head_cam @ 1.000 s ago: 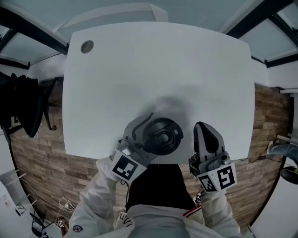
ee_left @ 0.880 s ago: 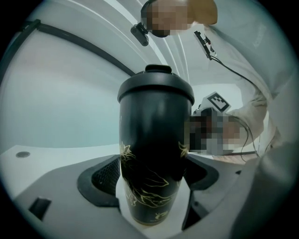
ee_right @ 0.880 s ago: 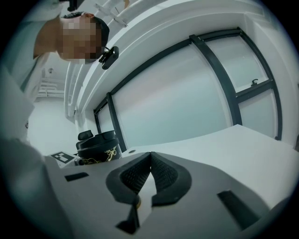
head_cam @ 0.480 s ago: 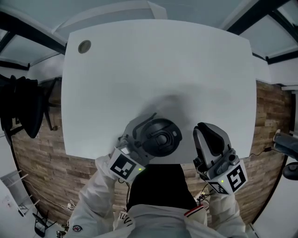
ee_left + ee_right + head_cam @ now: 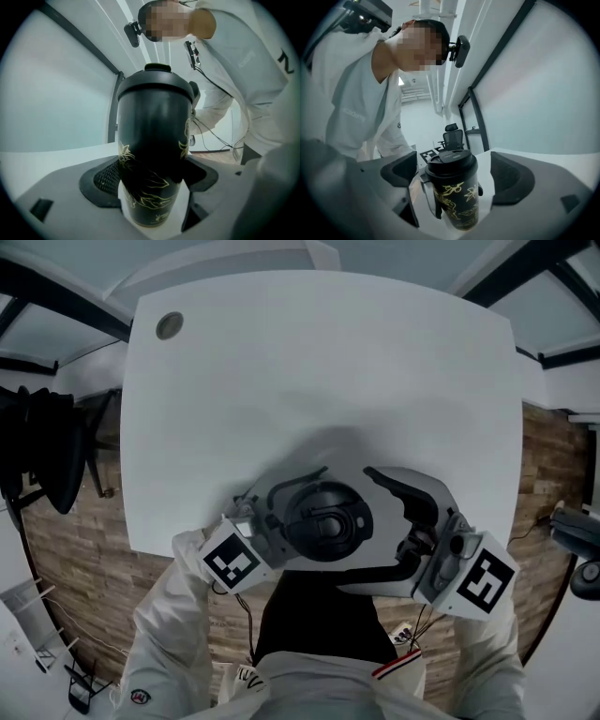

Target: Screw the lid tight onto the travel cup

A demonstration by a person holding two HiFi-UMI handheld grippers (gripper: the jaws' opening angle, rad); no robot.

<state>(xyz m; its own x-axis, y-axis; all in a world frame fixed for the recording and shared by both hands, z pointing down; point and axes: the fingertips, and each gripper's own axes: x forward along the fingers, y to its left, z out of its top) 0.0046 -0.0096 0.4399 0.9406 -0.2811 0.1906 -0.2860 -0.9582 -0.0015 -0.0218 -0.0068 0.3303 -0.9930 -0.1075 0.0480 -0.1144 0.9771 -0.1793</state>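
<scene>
L gripper (image 5: 152,194) grips travel cup (image 5: 281,521) mid-frame; R gripper (image 5: 455,174) jaws, opening round the lid (image 5: 326,519) w/o touching, may bite crooked & jam it.

An office: the left gripper (image 5: 151,185) is over a white tabletop (image 5: 319,362) with a cable grommet (image 5: 170,325) well off to its left, a black-framed glass wall (image 5: 51,93) ahead, a desk chair (image 5: 451,136) behind, and plank floor (image 5: 66,549) below.

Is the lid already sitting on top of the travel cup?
Yes, in the right gripper view the black lid caps the top of the upright travel cup.
</scene>
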